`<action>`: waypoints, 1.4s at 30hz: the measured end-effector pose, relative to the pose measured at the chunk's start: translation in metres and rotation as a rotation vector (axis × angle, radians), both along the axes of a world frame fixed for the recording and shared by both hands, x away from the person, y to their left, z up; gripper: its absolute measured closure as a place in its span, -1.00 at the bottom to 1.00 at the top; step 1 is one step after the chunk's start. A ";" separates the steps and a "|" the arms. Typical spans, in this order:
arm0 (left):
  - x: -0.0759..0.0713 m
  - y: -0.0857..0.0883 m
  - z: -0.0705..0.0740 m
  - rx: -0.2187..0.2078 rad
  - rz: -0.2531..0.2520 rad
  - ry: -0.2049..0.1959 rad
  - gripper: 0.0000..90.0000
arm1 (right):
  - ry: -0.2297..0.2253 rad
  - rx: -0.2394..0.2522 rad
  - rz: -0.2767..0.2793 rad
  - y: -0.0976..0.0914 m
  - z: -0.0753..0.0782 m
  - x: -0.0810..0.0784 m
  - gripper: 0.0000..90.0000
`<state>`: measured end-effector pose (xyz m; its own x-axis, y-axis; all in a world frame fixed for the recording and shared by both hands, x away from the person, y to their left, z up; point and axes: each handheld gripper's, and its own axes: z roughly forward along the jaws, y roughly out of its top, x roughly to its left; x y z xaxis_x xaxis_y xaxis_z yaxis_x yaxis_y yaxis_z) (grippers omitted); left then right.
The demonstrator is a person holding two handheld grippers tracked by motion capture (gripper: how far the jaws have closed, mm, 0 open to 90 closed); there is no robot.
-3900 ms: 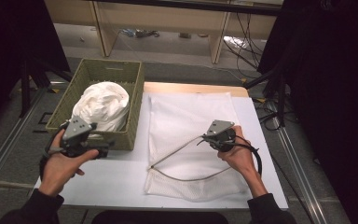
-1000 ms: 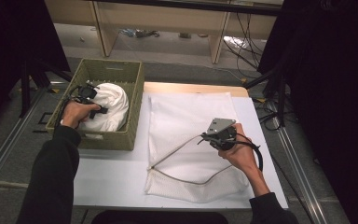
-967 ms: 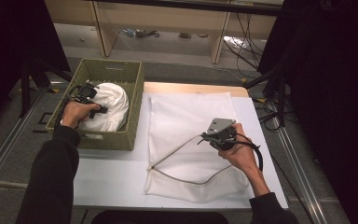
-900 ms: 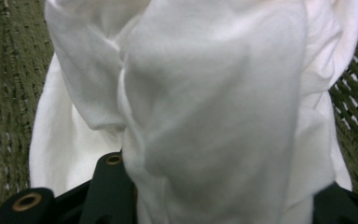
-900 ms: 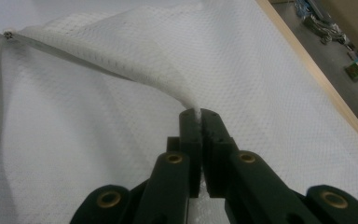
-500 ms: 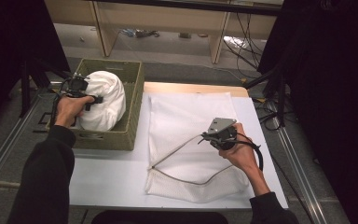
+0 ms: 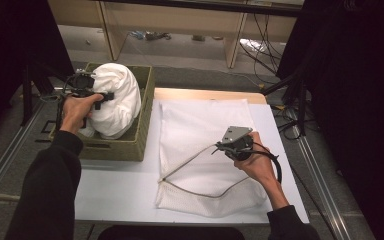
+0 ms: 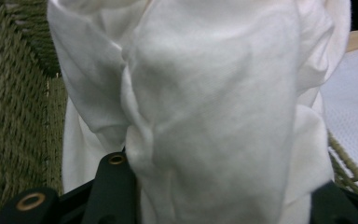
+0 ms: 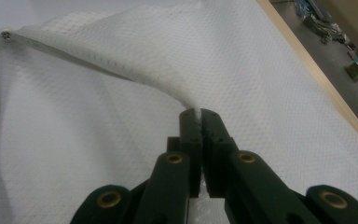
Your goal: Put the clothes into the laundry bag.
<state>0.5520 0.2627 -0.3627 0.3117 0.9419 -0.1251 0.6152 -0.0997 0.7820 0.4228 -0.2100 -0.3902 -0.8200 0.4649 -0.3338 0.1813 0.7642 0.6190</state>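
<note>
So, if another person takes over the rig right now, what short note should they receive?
Left gripper: shut on the white garment, lifting it up out of the green basket at table left.
Right gripper: shut on the upper edge of the mesh bag's opening, holding it raised; the bag lies flat on the white table.
Done: garment grasped and partly lifted, bag mouth held open.
Left, probably: carry the garment across, put it into the bag, release.
</note>
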 end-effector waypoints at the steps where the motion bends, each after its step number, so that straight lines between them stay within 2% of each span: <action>1: 0.000 0.000 0.000 0.000 0.000 0.000 0.24 | 0.000 0.000 0.000 0.000 0.000 0.000 0.98; 2: 0.000 -0.002 0.007 0.013 -0.016 -0.010 0.25 | 0.004 0.006 -0.014 -0.001 0.000 -0.001 0.98; 3: -0.001 -0.001 0.010 0.016 -0.024 -0.011 0.25 | -0.004 -0.002 -0.001 -0.001 0.000 0.001 0.98; 4: -0.002 0.000 0.014 0.009 -0.021 -0.021 0.25 | -0.013 -0.008 0.015 -0.001 0.000 0.001 0.98; 5: -0.002 -0.001 0.016 -0.017 -0.008 -0.036 0.25 | -0.002 0.000 0.002 -0.001 0.000 0.000 0.98; 6: -0.004 0.000 0.020 -0.021 -0.006 -0.044 0.25 | 0.002 0.001 -0.003 0.000 0.000 -0.001 0.98; 7: -0.006 0.002 0.025 -0.007 -0.017 -0.038 0.25 | 0.010 0.008 -0.020 0.000 0.000 -0.002 0.98; 8: -0.008 0.003 0.029 0.001 -0.021 -0.047 0.25 | -0.003 -0.001 0.001 -0.001 0.001 0.000 0.98; 11: -0.015 0.006 0.042 -0.040 -0.020 -0.072 0.25 | 0.009 0.004 -0.011 0.000 0.000 0.000 0.98; 12: -0.015 0.006 0.042 -0.040 -0.020 -0.072 0.25 | 0.009 0.004 -0.011 0.000 0.000 0.000 0.98; 13: -0.022 0.008 0.053 -0.058 -0.033 -0.083 0.25 | 0.009 0.003 -0.017 0.001 0.000 -0.001 0.98; 15: -0.024 0.007 0.057 -0.059 -0.033 -0.096 0.25 | 0.005 0.007 -0.024 0.001 -0.001 -0.001 0.98; 16: -0.030 0.007 0.063 -0.044 -0.038 -0.110 0.25 | 0.005 0.007 -0.021 0.001 0.000 -0.001 0.98; 17: -0.038 0.005 0.074 -0.036 -0.058 -0.124 0.25 | 0.000 0.000 -0.006 0.000 0.000 0.000 0.98; 18: -0.038 0.005 0.074 -0.036 -0.058 -0.124 0.25 | 0.000 0.000 -0.006 0.000 0.000 0.000 0.98; 20: -0.050 0.003 0.086 -0.063 -0.087 -0.125 0.25 | 0.005 0.007 -0.011 0.000 0.001 -0.001 0.98; 21: -0.056 0.000 0.091 -0.074 -0.106 -0.136 0.25 | -0.012 -0.001 0.012 -0.001 0.002 0.001 0.98; 22: -0.064 -0.003 0.096 -0.087 -0.139 -0.145 0.25 | -0.011 0.004 0.004 -0.001 0.002 0.001 0.98; 23: -0.068 -0.005 0.099 -0.107 -0.161 -0.146 0.25 | -0.010 0.005 0.005 -0.002 0.002 0.001 0.98; 24: -0.068 -0.005 0.099 -0.107 -0.161 -0.146 0.25 | -0.010 0.005 0.005 -0.002 0.002 0.001 0.98; 25: -0.075 -0.007 0.103 -0.143 -0.195 -0.139 0.25 | -0.004 0.018 -0.020 -0.002 0.002 -0.001 0.99; 26: -0.087 -0.012 0.107 -0.175 -0.234 -0.131 0.25 | -0.006 0.018 -0.020 -0.003 0.002 -0.001 0.99; 27: -0.094 -0.015 0.109 -0.181 -0.262 -0.132 0.25 | -0.007 0.018 -0.021 -0.003 0.002 -0.001 0.98; 28: -0.094 -0.015 0.109 -0.181 -0.262 -0.132 0.24 | -0.007 0.018 -0.021 -0.003 0.002 -0.001 0.98; 30: -0.109 -0.023 0.112 -0.192 -0.303 -0.137 0.24 | -0.020 0.014 -0.003 -0.004 0.002 0.002 0.98; 31: -0.123 -0.030 0.114 -0.199 -0.344 -0.139 0.24 | -0.017 0.009 0.000 -0.004 0.003 0.002 0.98; 32: -0.123 -0.030 0.114 -0.199 -0.344 -0.139 0.24 | -0.017 0.009 0.000 -0.004 0.003 0.002 0.98; 33: -0.140 -0.041 0.113 -0.189 -0.384 -0.142 0.25 | -0.005 0.023 -0.021 -0.004 0.002 0.000 0.99; 34: -0.140 -0.041 0.113 -0.189 -0.384 -0.142 0.25 | -0.005 0.023 -0.021 -0.004 0.002 0.000 0.99; 36: -0.154 -0.050 0.110 -0.189 -0.434 -0.132 0.24 | 0.002 0.019 -0.017 -0.004 0.002 0.001 0.99; 38: -0.167 -0.057 0.105 -0.226 -0.478 -0.115 0.24 | 0.008 0.026 -0.031 -0.004 0.003 0.000 0.99; 39: -0.178 -0.065 0.101 -0.233 -0.506 -0.103 0.24 | -0.013 0.018 -0.005 -0.005 0.003 0.002 0.99; 40: -0.178 -0.065 0.101 -0.233 -0.506 -0.103 0.24 | -0.013 0.018 -0.005 -0.005 0.003 0.002 0.99; 42: -0.189 -0.075 0.095 -0.211 -0.541 -0.106 0.24 | -0.014 0.019 -0.004 -0.005 0.003 0.002 0.99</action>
<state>0.3628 0.1873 -0.2674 0.7619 0.6038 -0.2345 0.4378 -0.2132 0.8734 0.4249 -0.2150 -0.3869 -0.8133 0.4745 -0.3366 0.1752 0.7515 0.6360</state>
